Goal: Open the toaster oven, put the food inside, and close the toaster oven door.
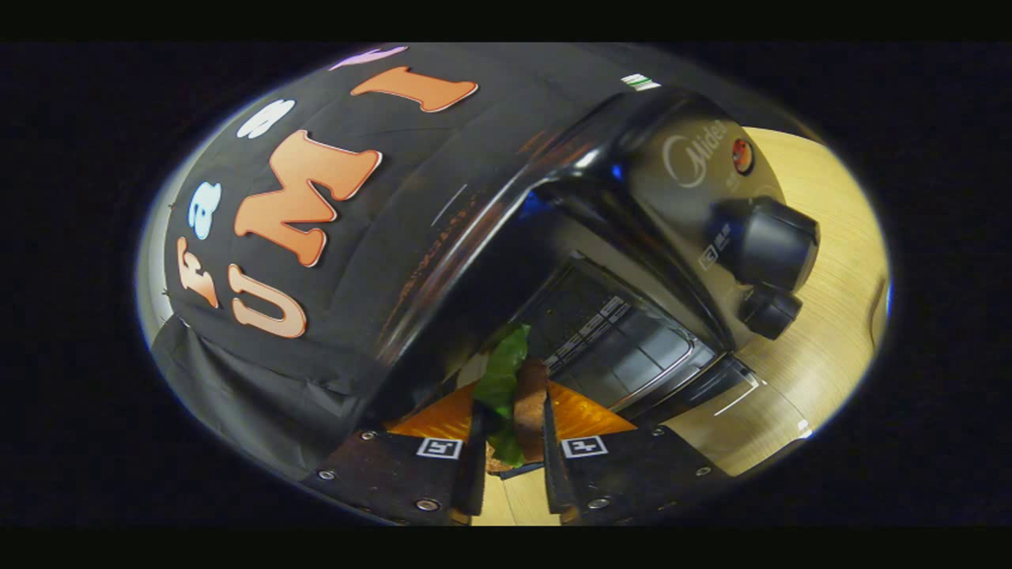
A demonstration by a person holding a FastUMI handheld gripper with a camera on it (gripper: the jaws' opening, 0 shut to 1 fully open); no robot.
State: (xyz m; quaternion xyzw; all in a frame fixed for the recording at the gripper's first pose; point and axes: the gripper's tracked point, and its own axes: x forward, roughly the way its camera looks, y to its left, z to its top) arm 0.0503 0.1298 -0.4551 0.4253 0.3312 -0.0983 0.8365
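My gripper [512, 431] is shut on a sandwich [528, 403], whose brown bread slice and green lettuce leaf [502, 371] stick up between the fingers. Just beyond the fingers stands the black toaster oven [632, 237], seen tilted. Its door [711, 387] hangs open and down toward the wooden table. The dark cavity with a wire rack [609, 332] lies directly ahead of the sandwich. Two black knobs [771, 241] and a small red lamp [742, 156] sit on the oven's control panel.
A light wooden table [830, 316] carries the oven and stretches past its knob side. The black cloth wall [316, 237] rises behind and beside the oven's top.
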